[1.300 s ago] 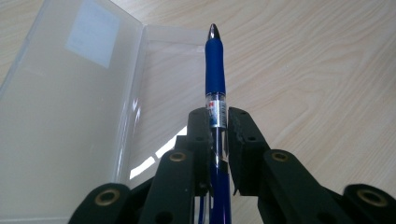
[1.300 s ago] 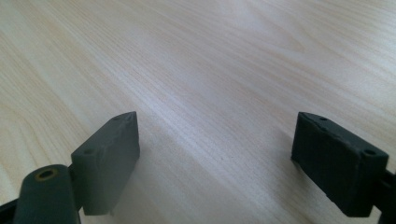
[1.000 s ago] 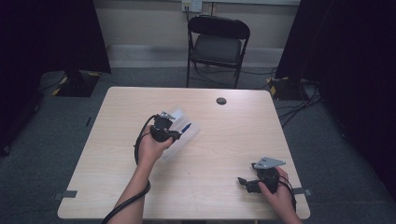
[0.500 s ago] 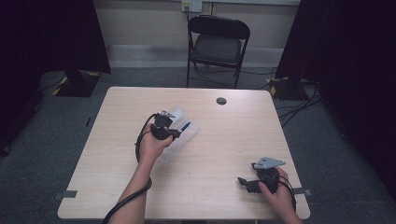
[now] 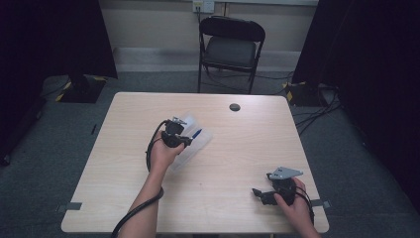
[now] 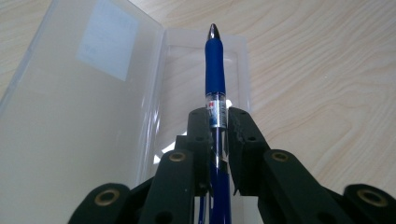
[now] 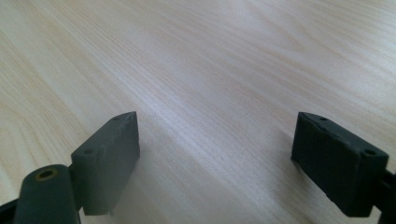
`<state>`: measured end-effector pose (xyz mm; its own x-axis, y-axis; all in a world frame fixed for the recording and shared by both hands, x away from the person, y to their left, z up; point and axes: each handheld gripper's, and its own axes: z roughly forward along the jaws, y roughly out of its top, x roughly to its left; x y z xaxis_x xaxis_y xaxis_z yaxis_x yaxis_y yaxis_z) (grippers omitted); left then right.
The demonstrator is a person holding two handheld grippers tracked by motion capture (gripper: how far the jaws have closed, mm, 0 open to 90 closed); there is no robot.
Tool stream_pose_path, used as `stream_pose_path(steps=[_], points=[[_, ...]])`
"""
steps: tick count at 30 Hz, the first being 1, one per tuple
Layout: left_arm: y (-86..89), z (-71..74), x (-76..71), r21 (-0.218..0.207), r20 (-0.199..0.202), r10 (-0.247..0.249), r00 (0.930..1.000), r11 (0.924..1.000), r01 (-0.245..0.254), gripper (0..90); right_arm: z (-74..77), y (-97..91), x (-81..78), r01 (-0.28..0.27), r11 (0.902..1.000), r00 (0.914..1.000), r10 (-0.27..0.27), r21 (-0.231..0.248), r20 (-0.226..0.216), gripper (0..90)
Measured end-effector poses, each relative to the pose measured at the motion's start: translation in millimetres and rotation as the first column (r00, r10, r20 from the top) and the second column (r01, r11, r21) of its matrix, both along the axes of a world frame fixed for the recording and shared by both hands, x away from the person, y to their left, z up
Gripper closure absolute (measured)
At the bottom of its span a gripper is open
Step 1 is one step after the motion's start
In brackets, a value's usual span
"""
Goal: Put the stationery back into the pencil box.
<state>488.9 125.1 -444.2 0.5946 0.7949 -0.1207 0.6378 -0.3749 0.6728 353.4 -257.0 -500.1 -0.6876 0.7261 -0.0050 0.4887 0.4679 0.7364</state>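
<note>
Left gripper (image 6: pixel 218 126) clamps the blue pen (image 6: pixel 215 70), tip forward above the open clear case (image 5: pixel 190 141) mid-table. Right gripper (image 7: pixel 215 154) rests low by the table's (image 5: pixel 124 198) near right edge, jaws spread, nothing between; bare wood around.

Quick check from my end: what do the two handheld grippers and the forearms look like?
Both grippers are black. The left gripper has ridged jaw pads, brass-coloured pivot rivets and a thick black cable. The right gripper carries a grey three-cornered plate. Forearms are bare, no sleeves.
</note>
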Motion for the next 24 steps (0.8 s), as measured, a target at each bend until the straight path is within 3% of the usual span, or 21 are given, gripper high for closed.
stream_pose_path(steps=[24], points=[[-6.2, -15.0, 7.5, 0.016, -0.006, 0.008, 1.0000, 0.9998, -0.007, 79.7, 0.0, 0.0, 0.0, 0.000, 1.0000, 1.0000, 0.000, 0.000, 0.000, 14.3]])
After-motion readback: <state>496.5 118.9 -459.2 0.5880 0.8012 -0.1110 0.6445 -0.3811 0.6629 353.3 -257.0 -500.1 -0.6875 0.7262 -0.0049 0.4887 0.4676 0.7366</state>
